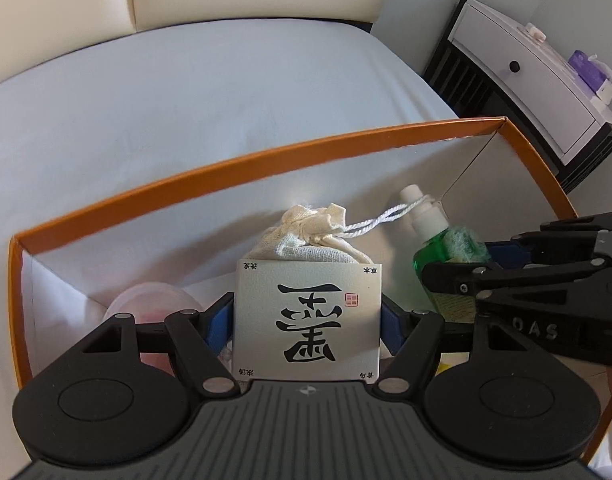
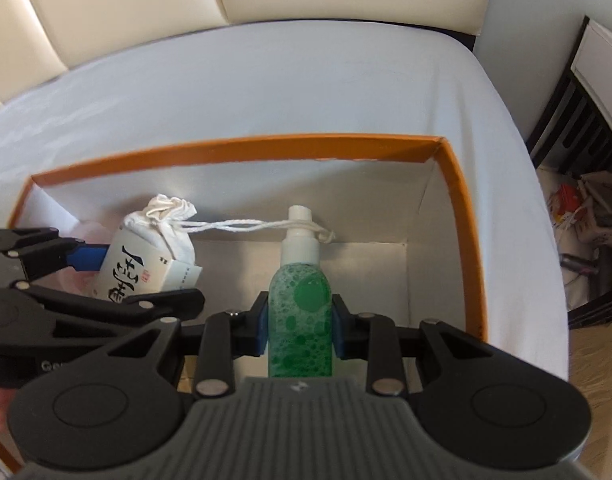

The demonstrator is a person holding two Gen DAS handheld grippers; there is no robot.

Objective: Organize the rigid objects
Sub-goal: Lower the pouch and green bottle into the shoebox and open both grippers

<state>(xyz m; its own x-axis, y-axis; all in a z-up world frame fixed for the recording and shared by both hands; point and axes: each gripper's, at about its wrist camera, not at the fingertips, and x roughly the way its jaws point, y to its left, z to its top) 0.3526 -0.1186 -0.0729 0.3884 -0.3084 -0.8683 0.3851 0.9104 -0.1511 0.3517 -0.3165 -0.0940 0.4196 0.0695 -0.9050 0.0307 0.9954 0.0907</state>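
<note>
A bed with a pale blue sheet (image 1: 185,100) carries an orange-rimmed box (image 1: 233,162) with white inner walls, and everything else is placed against that box. Outside the box, past its far right corner, stands a white drawer unit (image 1: 518,80) with a dark knob. Inside the box, toward its right wall, the right gripper (image 2: 299,322) has its blue pads pressed on both sides of a green bottle (image 2: 299,312) with a white pump top, holding it upright. Nearer the middle of the box, the left gripper (image 1: 308,322) clamps a white carton (image 1: 308,320) printed with black calligraphy, squeezed between its blue pads. A cream drawstring pouch (image 1: 310,232) sits just behind the carton, touching it, toward the box's far wall. Its white cord (image 2: 245,225) runs across to the bottle's pump neck and loops around it. A pinkish round object (image 1: 145,300) lies low by the box's left wall, mostly hidden.
</note>
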